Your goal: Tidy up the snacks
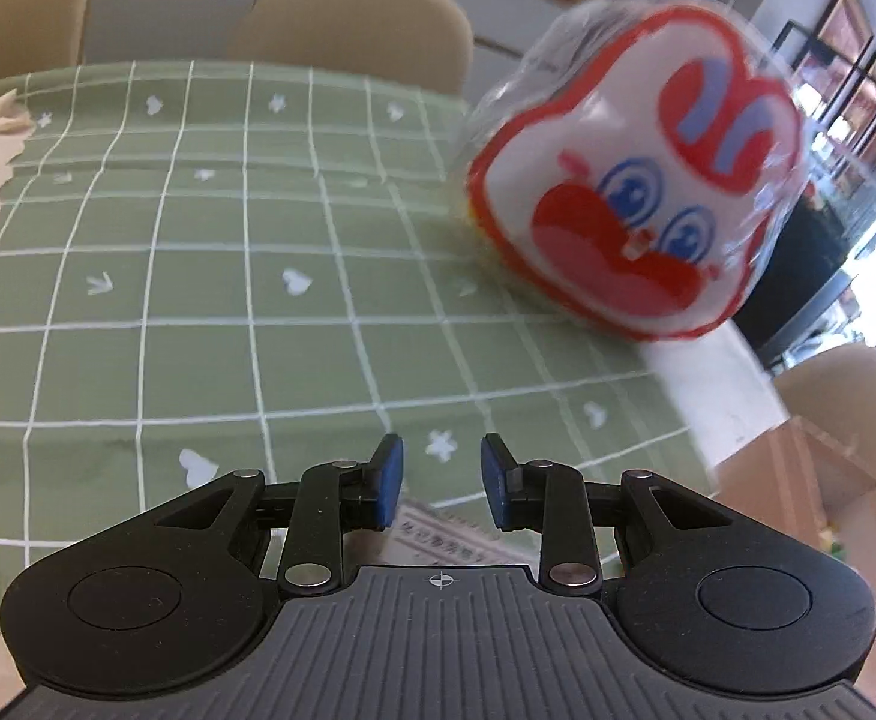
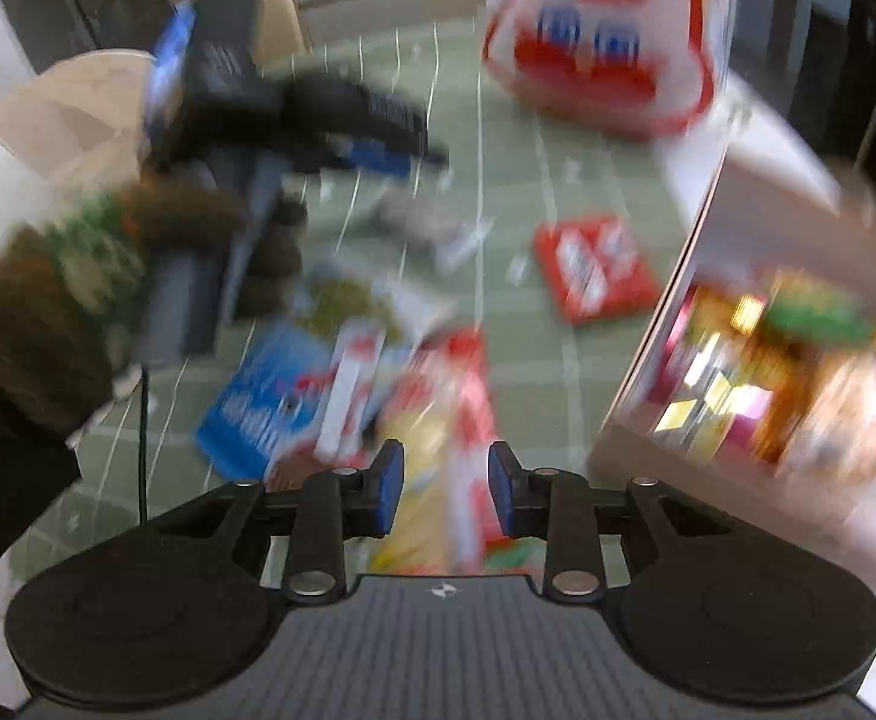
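The left gripper (image 1: 441, 483) hovered over the desk (image 1: 198, 300), which was covered in a green cloth with a white grid; its two blue-padded fingers (image 1: 390, 480) stood apart with nothing between them. One red-and-white cartoon-face snack bag in clear wrap (image 1: 636, 180) sat at the cloth's far right edge. The right gripper (image 2: 446, 489) also had its fingers spread and empty, above a blurred pile of snack packets: one blue packet (image 2: 258, 414), one red-and-yellow packet (image 2: 438, 420) and one red packet (image 2: 594, 270) lying apart. One open cardboard box (image 2: 738, 240) on the right held colourful snacks, too smeared to count.
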A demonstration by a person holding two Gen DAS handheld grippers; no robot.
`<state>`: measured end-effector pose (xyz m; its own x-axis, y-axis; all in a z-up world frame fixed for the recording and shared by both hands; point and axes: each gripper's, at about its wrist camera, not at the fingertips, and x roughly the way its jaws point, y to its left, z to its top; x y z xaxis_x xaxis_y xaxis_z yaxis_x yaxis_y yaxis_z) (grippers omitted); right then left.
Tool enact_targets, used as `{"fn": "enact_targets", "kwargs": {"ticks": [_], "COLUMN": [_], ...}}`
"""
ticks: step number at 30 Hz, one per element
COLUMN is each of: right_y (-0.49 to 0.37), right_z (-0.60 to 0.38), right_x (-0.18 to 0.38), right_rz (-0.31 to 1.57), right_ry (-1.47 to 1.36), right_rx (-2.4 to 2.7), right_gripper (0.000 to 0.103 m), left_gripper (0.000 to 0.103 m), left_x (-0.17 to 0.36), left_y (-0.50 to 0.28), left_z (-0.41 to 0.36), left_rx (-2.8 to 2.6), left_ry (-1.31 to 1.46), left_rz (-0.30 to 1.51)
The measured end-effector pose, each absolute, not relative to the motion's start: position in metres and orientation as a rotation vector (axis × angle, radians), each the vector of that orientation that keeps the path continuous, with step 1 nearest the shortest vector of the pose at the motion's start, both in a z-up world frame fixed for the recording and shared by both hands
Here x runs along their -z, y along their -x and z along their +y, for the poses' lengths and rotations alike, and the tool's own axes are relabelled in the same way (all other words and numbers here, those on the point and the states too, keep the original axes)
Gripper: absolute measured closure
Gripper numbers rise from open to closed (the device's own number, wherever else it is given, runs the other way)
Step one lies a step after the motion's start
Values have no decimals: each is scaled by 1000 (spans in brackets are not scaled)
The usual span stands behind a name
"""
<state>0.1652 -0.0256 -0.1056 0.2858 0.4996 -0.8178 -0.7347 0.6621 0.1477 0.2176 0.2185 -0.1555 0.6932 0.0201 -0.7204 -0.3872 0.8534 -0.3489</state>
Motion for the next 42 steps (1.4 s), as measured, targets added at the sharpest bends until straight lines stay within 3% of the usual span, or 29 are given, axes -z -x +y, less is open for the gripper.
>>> {"fn": "enact_targets", "kwargs": {"ticks": [2,5,14,17,19,20,21,24,25,27,40,42], "right_y": [-183,-230,-319,-320,-323,-325,-325,-322,-318,-310,-222,-199], "right_z": [-18,3,80,86,86,86,86,86,85,81,4,-11], "right_x": [92,85,136,151,150,150,150,146,143,136,102,105], "right_rz": [925,948,1154,1166,1169,1171,1179,1177,1166,1159,1258,1278], "right_ry": [322,345,629,737,752,756,751,738,734,703,285,247], "right_rx": [-827,-848,-809,-797,-806,-810,-823,-829,-833,-834,-950,-951], "right_gripper": [70,51,49,35,34,37,49,74,77,98,101,101], "left_gripper": [75,76,76,76,76,76,76,76,76,76,76,70], "left_x": [158,157,150,144,141,139,138,137,137,139,150,149], "left_y": [-212,-197,-126,-102,-89,-83,-79,-61,-56,-51,-37,-41], "left_z": [216,209,194,191,188,188,189,198,203,212,201,189], "left_rx": [-220,-157,-70,-59,-54,-58,-63,-98,-110,-129,-108,-89], "left_ry": [486,466,485,511,505,498,497,525,542,570,602,572], "left_rz": [783,819,825,813,812,812,811,795,794,798,877,895]}}
